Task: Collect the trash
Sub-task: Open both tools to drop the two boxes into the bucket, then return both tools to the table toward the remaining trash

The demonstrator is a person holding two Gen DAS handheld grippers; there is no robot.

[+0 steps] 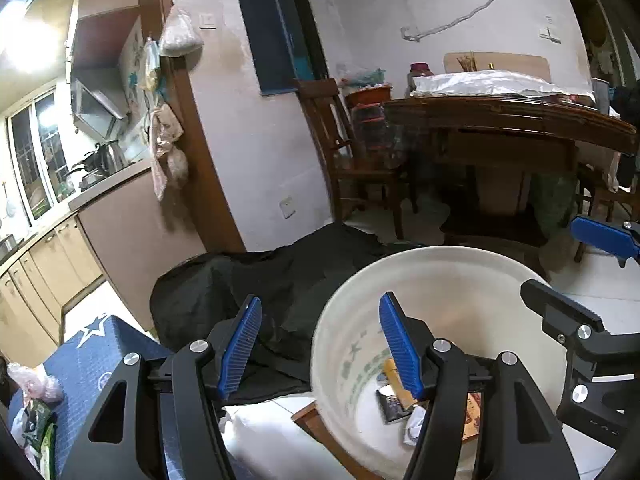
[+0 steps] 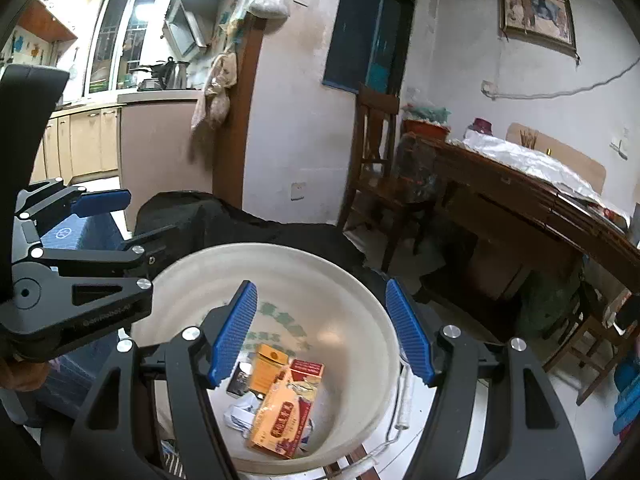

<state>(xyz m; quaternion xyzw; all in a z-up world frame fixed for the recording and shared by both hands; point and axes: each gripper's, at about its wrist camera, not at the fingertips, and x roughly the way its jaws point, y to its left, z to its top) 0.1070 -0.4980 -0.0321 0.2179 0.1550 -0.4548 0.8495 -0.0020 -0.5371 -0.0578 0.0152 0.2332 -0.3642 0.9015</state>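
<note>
My left gripper [image 1: 320,344] and right gripper [image 2: 322,330] are hanging spread and empty over the round white bucket [image 2: 360,300], their ribbed blue pads partly hiding crumpled cardboard trash [image 2: 286,404] inside.

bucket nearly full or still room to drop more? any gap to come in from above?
Room left. White bucket: upper walls bare, mouth open between both open hand-held grippers, left, right. Crowding only at the bottom: orange carton, red box, crumpled paper.

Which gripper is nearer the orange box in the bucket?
Right. The right gripper hangs open directly over the orange box in the bucket; the left gripper straddles the bucket's left rim, off to the side.
</note>
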